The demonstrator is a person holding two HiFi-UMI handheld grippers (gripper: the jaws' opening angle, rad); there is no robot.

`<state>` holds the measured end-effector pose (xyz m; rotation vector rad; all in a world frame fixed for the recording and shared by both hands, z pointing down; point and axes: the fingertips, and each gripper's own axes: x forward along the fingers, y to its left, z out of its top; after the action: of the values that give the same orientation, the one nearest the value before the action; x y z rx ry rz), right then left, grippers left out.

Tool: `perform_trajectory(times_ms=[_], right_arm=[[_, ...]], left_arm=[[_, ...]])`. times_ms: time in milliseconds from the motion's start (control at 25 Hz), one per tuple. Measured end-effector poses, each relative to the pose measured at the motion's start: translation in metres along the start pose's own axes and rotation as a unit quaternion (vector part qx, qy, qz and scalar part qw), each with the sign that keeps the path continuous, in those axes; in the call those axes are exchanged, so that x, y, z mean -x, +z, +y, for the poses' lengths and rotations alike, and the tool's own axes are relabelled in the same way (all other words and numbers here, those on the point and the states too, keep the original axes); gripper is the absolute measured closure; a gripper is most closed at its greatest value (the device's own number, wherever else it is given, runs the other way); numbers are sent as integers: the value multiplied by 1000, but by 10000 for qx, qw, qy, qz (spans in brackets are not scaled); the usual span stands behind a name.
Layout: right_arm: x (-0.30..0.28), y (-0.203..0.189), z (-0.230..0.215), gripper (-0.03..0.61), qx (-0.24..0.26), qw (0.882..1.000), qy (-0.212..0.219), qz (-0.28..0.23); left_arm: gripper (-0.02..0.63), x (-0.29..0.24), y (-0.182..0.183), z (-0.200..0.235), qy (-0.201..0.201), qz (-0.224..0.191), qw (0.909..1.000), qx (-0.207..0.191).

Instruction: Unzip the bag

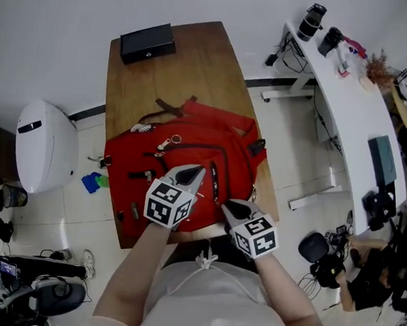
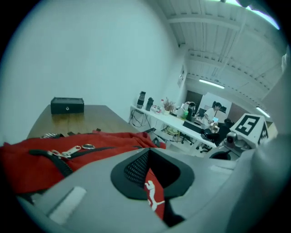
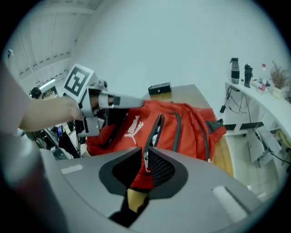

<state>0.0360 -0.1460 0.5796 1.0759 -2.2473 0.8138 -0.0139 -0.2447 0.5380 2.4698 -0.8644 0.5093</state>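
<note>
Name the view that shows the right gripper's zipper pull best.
Right gripper view: the zipper pull sits clear between its jaws. Head view hides it under the right gripper; left gripper view shows only the bag.

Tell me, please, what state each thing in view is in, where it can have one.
Bag: lying on the table.
Front zipper: open, gaping along the length that shows.
Left tool: shut on a fold of the bag's red fabric.
Right tool: jaws slightly apart, the zipper pull between them.
Black box: lid closed.
</note>
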Motion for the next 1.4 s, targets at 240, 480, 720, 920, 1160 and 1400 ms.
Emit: perform_trajectory(times_ms=[240,480,720,920,1160,1400], right_arm=[[46,57,14,572,583,9927,-123,-1051],[95,63,57,572,1234,9786,130,-1641],[154,21,106,572,1638,9685,362,-1842],[196,-22,131,572,1642,9648,489,-1996],[218,-68,165,572,1767,9652,718,-1789],[228,-62,193,572,1873,9597,531,-2025]], left_arm=[[607,72,30,-32,615,-839,9932,-521],[607,142,37,-97,961,-1601,9787,-853],[607,190,6,-187,920,-2049,9687,-1052],[607,221,-23,-251,875,-2349,9610,-1166],[607,247,-59,-283,956,-2300,9610,-1197],[607,277,-74,-285,848,-2325,9606,-1263]])
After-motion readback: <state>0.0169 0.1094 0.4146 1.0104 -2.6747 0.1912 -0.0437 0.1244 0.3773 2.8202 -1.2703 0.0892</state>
